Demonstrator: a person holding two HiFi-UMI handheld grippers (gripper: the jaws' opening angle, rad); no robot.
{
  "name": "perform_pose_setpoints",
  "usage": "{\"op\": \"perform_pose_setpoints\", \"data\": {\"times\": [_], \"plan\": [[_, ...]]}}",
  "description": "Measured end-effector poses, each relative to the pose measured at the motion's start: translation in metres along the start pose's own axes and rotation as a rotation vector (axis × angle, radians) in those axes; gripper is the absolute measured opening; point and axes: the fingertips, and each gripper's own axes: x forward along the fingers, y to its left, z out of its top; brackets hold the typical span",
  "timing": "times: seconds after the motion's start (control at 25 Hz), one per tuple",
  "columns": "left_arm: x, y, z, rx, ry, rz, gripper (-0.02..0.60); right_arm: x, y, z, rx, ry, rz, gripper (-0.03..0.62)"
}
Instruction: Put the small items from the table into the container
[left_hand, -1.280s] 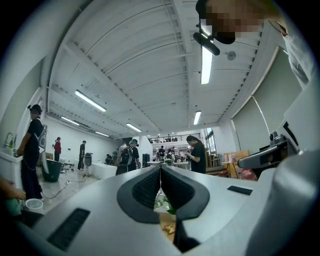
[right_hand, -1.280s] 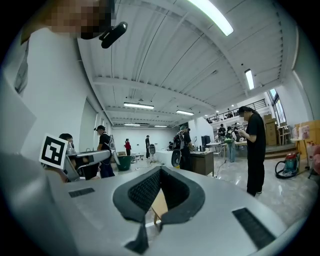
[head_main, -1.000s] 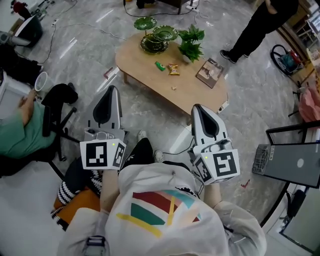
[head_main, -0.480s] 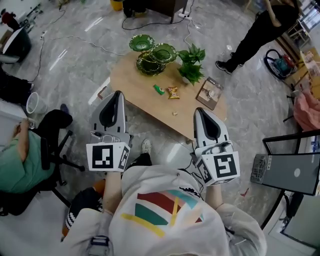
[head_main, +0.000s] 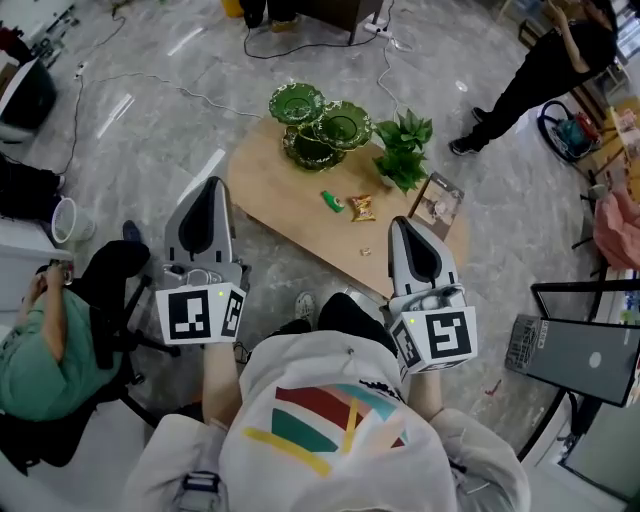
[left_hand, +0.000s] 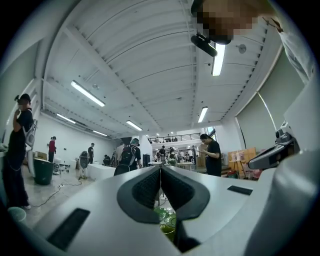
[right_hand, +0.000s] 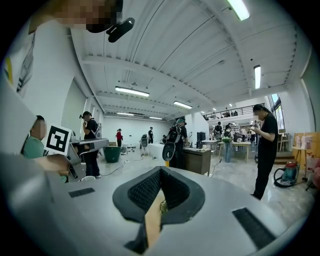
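Both grippers closed and empty at the near side of the low wooden table

The left gripper has its jaws pressed together on nothing and sits over the floor just off the table's left end. The right gripper, jaws likewise together and empty, overlaps the near edge toward the right end. A green packet and an orange snack packet lie mid-table, with a tiny item by the near edge. The green glass tiered dish stands at the far edge, a potted plant and a booklet toward the right end.
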Motion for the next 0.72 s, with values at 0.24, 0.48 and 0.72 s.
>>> {"op": "perform_pose_setpoints", "data": {"times": [0.24,0.48,0.72], "plan": [[0.056,-0.011,-0.015,-0.011,0.024,-0.041,0.009,0.04,-0.036,-0.016,0.03,0.066,0.004,0.014],[0.126,-0.041,-0.002,0.007,-0.018,-0.104,0.009,0.094,-0.079,-0.01,0.005,0.041,0.048,0.014],[0.187,-0.052,0.013,0.064,-0.058,-0.113,0.009,0.131,-0.107,0.002,0.063,-0.048,0.102,0.014]]}}
